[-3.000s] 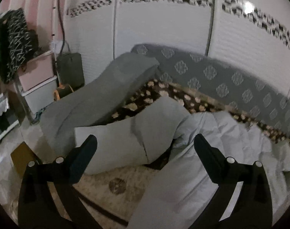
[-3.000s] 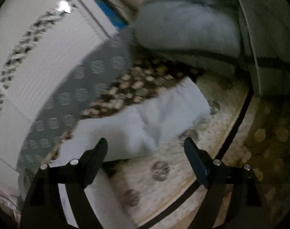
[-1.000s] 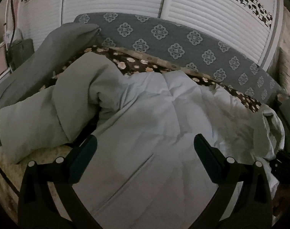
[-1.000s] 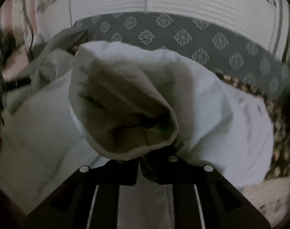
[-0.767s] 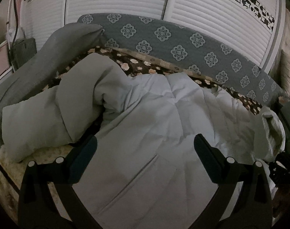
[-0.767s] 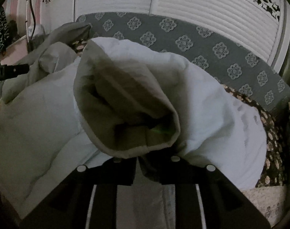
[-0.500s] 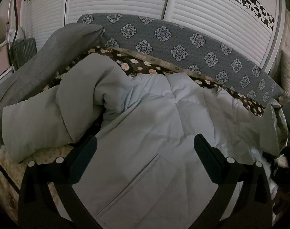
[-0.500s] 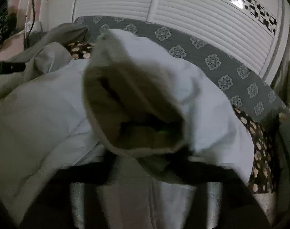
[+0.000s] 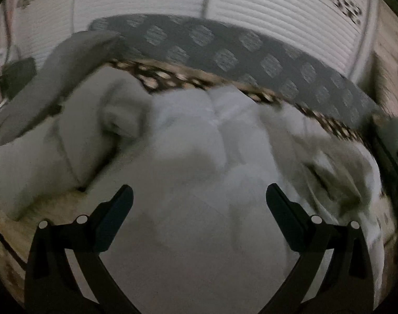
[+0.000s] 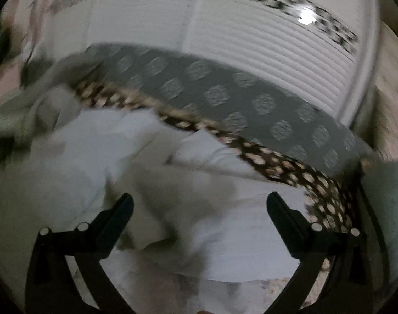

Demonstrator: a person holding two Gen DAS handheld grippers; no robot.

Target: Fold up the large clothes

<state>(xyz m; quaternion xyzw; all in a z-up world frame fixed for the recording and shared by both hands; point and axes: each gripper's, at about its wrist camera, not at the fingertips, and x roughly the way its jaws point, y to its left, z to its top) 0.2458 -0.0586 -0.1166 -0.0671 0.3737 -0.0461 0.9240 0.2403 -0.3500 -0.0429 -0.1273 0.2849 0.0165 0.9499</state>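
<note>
A pale blue padded jacket (image 9: pixel 199 157) lies spread over the bed, blurred in both views. Its left sleeve (image 9: pixel 41 157) is bent at the left side, and the other sleeve (image 9: pixel 329 172) lies crumpled at the right. My left gripper (image 9: pixel 199 198) hovers open above the jacket's body, touching nothing. My right gripper (image 10: pixel 199 204) stands wide above the jacket (image 10: pixel 107 162), its jaws still opening. The dropped sleeve end (image 10: pixel 178 204) lies below and between them, and the pads do not press on it.
A grey patterned cover (image 9: pixel 225 52) runs along the back, with a dark floral blanket (image 9: pixel 172 78) in front of it. A grey quilt (image 9: pixel 55 73) is heaped at the left. White slatted doors (image 9: pixel 146 5) stand behind. Beige bedding (image 9: pixel 10 222) shows at the lower left.
My right gripper has let go of the sleeve end, spread its jaws wide and lifted; the sleeve has dropped onto the jacket. The left gripper has shifted a little over the jacket, still open.
</note>
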